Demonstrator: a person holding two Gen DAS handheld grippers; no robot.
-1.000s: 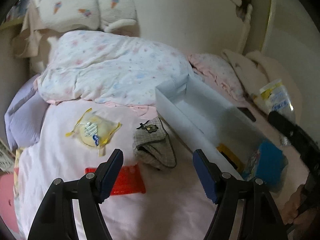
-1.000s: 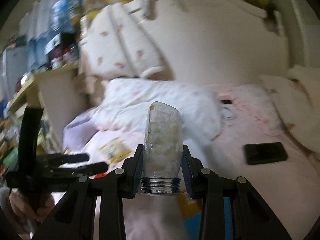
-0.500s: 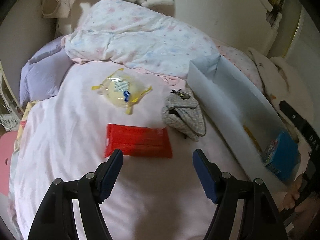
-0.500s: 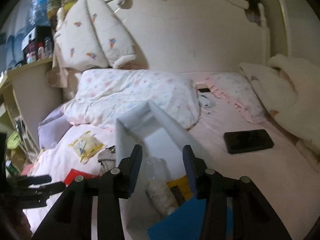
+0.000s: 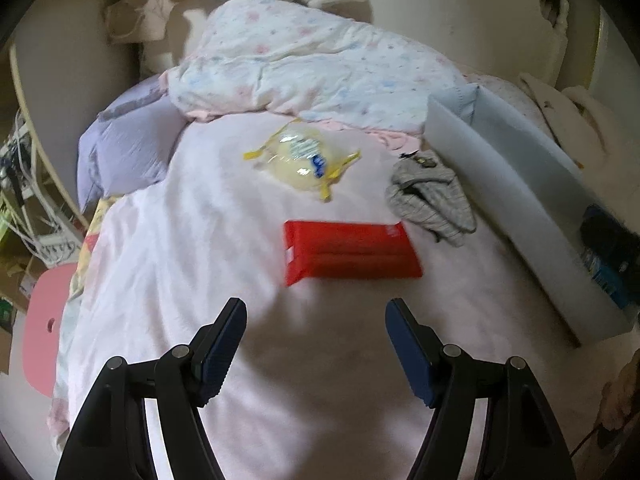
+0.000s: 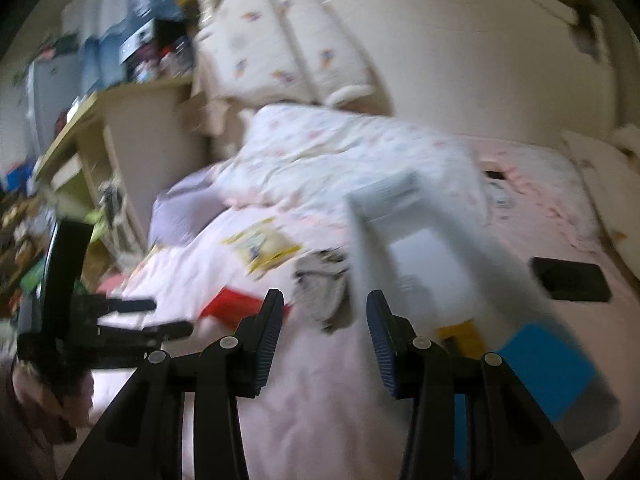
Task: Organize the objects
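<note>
Left wrist view: steep down onto bed (image 5: 224, 208), close. Right wrist view: shallower, toward headboard (image 6: 460, 60). Shared: bed.

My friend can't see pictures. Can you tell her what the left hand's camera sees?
An open, empty left gripper with black arms and blue pads hovers over a pink bedsheet, pointing at a flat red packet. Beyond it lie a clear-wrapped yellow bun and a crumpled grey checked cloth, with a long white plastic bin on the right.

right gripper (image 6: 324, 312): jar released (into the bin (image 6: 404, 216)) | fingers opened, now empty
</note>
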